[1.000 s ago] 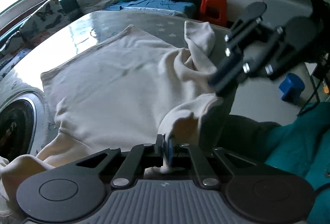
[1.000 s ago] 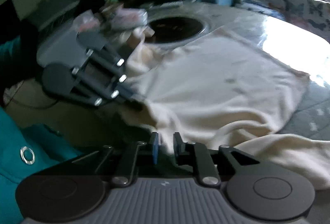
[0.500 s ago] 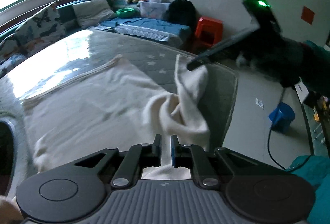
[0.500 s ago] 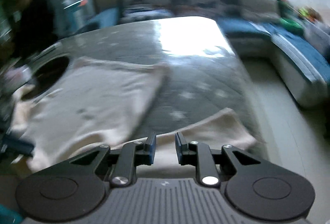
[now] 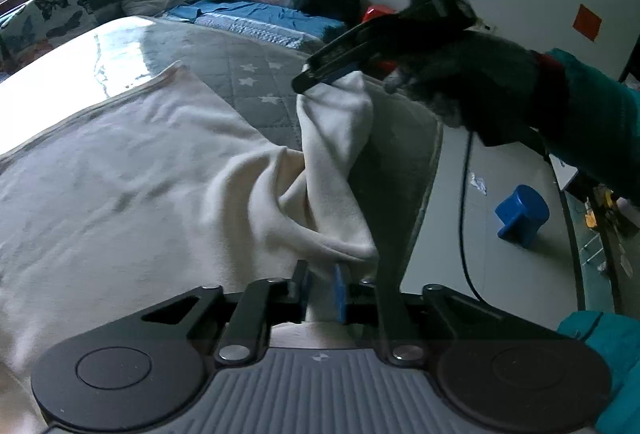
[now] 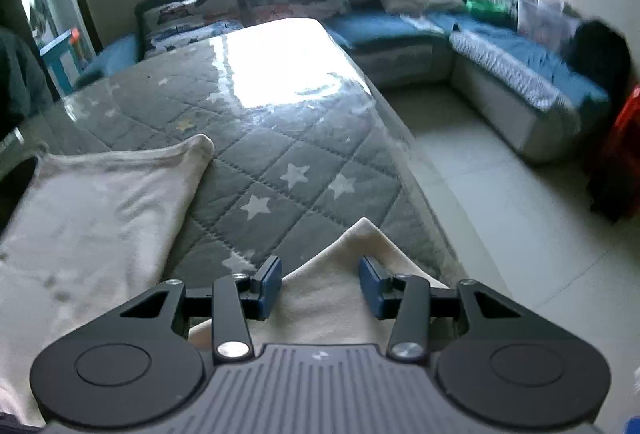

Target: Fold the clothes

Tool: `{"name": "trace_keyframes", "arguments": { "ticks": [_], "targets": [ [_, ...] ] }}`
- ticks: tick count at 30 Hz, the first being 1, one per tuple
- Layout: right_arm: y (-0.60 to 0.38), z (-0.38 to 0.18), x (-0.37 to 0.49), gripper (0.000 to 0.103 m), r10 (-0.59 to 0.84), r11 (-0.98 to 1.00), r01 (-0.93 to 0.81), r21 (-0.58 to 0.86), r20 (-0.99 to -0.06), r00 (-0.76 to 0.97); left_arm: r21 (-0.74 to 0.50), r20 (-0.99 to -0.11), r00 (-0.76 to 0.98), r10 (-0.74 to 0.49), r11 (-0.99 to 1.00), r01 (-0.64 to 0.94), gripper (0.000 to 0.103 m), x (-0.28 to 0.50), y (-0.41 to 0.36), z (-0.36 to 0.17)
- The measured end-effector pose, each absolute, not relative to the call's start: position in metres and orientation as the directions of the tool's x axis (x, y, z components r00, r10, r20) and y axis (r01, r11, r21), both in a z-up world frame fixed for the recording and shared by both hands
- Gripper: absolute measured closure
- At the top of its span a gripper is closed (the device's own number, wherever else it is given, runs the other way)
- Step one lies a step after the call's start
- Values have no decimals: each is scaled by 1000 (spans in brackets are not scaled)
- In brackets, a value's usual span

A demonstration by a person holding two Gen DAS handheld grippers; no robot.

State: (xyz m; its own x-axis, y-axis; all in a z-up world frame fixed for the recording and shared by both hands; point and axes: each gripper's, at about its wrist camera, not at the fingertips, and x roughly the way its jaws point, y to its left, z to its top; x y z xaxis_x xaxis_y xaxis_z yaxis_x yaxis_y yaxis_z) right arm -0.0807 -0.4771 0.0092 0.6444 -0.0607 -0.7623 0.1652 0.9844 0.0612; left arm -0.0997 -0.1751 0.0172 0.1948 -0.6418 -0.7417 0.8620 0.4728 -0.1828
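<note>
Cream fleece, a sweatshirt (image 5: 132, 170), lies spread over the grey starred quilt (image 5: 248, 74) of the bed. In the left wrist view, the left hand-held gripper (image 5: 322, 288) pinches a fold of it near the bed's side edge, while the right hand-held gripper (image 5: 320, 76) holds a sleeve end (image 5: 336, 114) raised above that same edge.

From the right wrist view, the right hand-held gripper (image 6: 320, 284) looks spread, its blue pads apart with the cream cloth (image 6: 360, 254) between them, so whether it truly grips I cannot tell. Judging by this, the body lies flat and the sleeve is mid-fold; the remaining folds appear left to do.
</note>
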Motion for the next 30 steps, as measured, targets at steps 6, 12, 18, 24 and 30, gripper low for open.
{"name": "trace_keyframes", "arguments": {
  "ticks": [6, 12, 18, 24, 30],
  "targets": [
    [-480, 30, -92, 97, -76, 988, 147, 38, -714, 696, -185, -738, 193, -647, 468, 864, 79, -102, -177, 17],
    [-485, 51, -104, 99, -87, 991, 129, 16, -659, 747, -180, -737, 190, -649, 459, 870, 78, -102, -181, 16],
    [-494, 76, -124, 99, -99, 991, 131, 13, -590, 801, -174, -737, 190, -649, 453, 874, 77, -103, -188, 15],
    [-523, 88, -152, 99, -185, 974, 226, 7, -555, 811, -167, -736, 185, -651, 440, 882, 73, -106, -194, 13],
    [-551, 74, -170, 98, -229, 953, 301, 15, -614, 755, -174, -732, 176, -658, 430, 886, 69, -106, -197, 13]
  ]
}}
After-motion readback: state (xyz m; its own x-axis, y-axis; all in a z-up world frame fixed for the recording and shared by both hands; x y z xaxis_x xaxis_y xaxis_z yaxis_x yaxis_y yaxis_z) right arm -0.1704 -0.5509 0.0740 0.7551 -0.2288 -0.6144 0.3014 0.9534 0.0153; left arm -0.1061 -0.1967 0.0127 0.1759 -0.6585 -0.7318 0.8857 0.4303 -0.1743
